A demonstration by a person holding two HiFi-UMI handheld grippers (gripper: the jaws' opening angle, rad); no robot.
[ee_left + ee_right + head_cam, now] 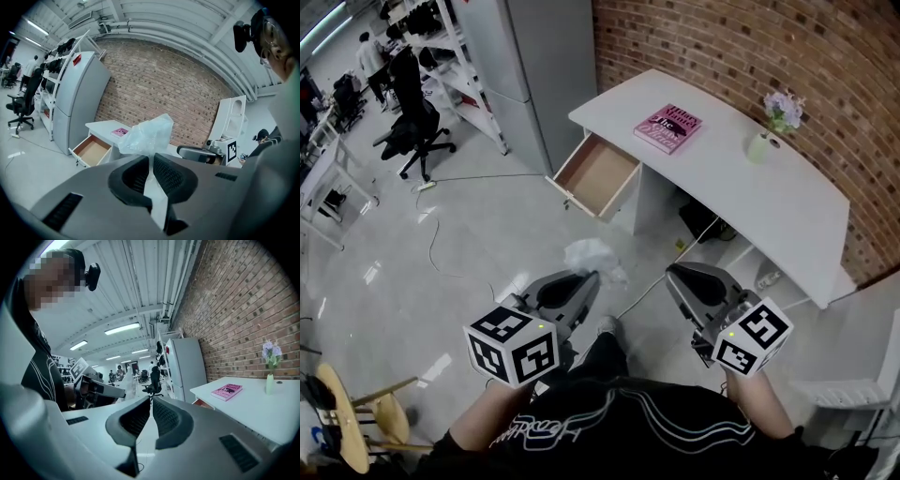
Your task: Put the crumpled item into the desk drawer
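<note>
The crumpled item [596, 255] is a wad of thin translucent white plastic. My left gripper [586, 281] is shut on it, and it bulges out past the fingertips [150, 135]. I hold it in the air over the floor, short of the white desk [787, 202]. The desk's drawer [598, 175] stands pulled open with a bare brown inside, also seen in the left gripper view [92, 150]. My right gripper [673, 273] hangs level beside the left one, shut with nothing between its pads [151, 399].
On the desk lie a pink book [668, 127] and a small vase of flowers [766, 141]. A grey cabinet [534, 75] stands left of the desk against the brick wall. A cable [441, 262] trails on the floor. An office chair [417, 117] is at far left.
</note>
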